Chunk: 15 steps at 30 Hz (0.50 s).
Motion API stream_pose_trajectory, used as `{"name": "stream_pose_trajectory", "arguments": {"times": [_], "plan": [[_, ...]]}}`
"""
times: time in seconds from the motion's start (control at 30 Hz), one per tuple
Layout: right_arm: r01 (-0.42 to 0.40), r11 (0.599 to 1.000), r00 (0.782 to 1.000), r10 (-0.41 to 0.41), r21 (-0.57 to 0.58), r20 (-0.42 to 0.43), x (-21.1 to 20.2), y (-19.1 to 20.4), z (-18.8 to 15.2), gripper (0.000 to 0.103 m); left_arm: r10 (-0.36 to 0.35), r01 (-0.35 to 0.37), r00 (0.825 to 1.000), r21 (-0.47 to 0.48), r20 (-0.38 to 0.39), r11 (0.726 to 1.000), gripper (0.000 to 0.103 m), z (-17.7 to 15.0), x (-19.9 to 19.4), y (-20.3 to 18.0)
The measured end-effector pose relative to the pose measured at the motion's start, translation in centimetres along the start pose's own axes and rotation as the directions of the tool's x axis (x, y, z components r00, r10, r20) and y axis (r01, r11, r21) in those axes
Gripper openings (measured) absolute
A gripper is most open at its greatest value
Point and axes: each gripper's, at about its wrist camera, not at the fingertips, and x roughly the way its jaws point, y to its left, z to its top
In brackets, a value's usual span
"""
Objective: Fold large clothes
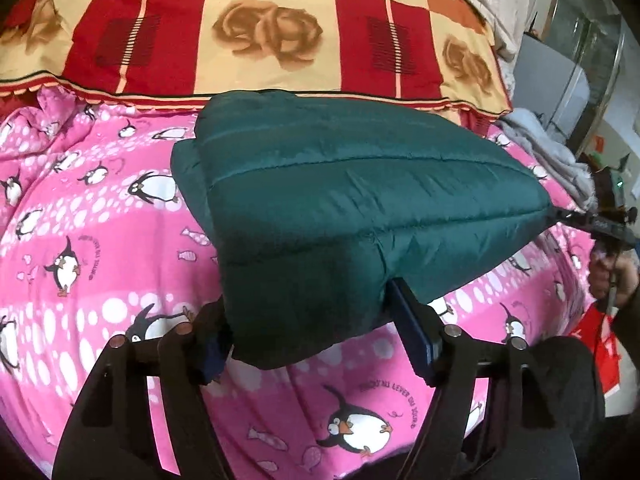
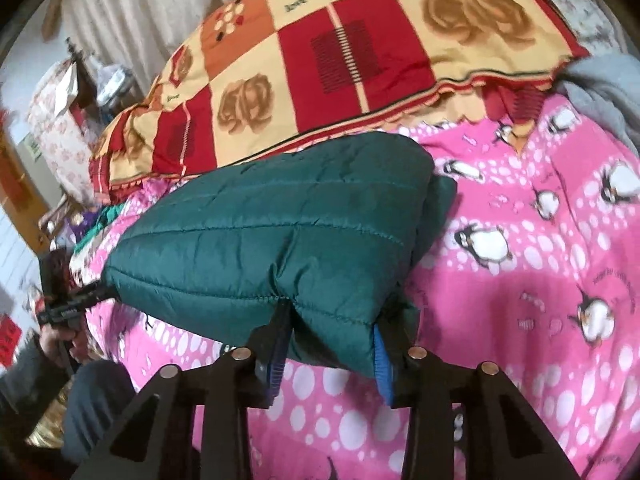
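Observation:
A dark green quilted puffer jacket (image 1: 340, 200) lies folded in a thick bundle over the pink penguin blanket (image 1: 100, 248). My left gripper (image 1: 316, 320) is shut on its near corner, and the padded cloth bulges between the blue pads (image 1: 412, 332). In the right wrist view, my right gripper (image 2: 330, 332) is shut on the opposite near corner of the jacket (image 2: 260, 240), pinching a fold. The held edge hangs lifted above the blanket while the far part rests on it. Each view also shows the other gripper at the jacket's far corner: the right one (image 1: 596, 224) and the left one (image 2: 68, 308).
A red, orange and cream rose-patterned quilt (image 1: 260, 32) lies heaped behind the jacket. Grey cloth (image 1: 552, 152) sits at the bed's right side. A person's hand and dark sleeve (image 2: 60, 352) hold the left gripper. Furniture and clutter stand beyond the bed's left edge (image 2: 72, 92).

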Motion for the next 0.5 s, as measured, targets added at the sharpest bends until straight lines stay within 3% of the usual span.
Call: {"name": "stream_pose_trajectory", "arguments": {"times": [0.13, 0.2, 0.27, 0.37, 0.5], "plan": [[0.015, 0.997, 0.999, -0.018, 0.081, 0.048, -2.8, 0.2, -0.4, 0.050, 0.024, -0.024, 1.000, -0.017, 0.013, 1.000, 0.072, 0.0, -1.6, -0.6], [0.061, 0.995, 0.996, -0.066, 0.084, 0.056, -4.4, 1.1, -0.8, 0.053, 0.005, -0.004, 1.000, -0.057, 0.027, 0.998, 0.072, 0.0, -3.2, -0.6], [0.132, 0.989, 0.991, -0.133, 0.073, 0.006, -5.5, 2.4, -1.5, 0.059, 0.022, -0.019, 0.999, -0.079, 0.040, 0.997, 0.072, -0.3, -4.8, -1.0], [0.230, 0.971, 0.970, -0.224, 0.065, -0.090, -5.9, 4.3, -3.2, 0.061, 0.080, -0.077, 0.996, -0.083, 0.040, 0.994, 0.083, -1.1, -7.1, -2.6], [0.271, 0.959, 0.961, -0.266, 0.079, -0.076, -7.4, 6.8, -5.6, 0.061, 0.236, -0.235, 0.968, -0.020, 0.082, 0.972, 0.083, -2.7, -9.9, -6.2]]}}
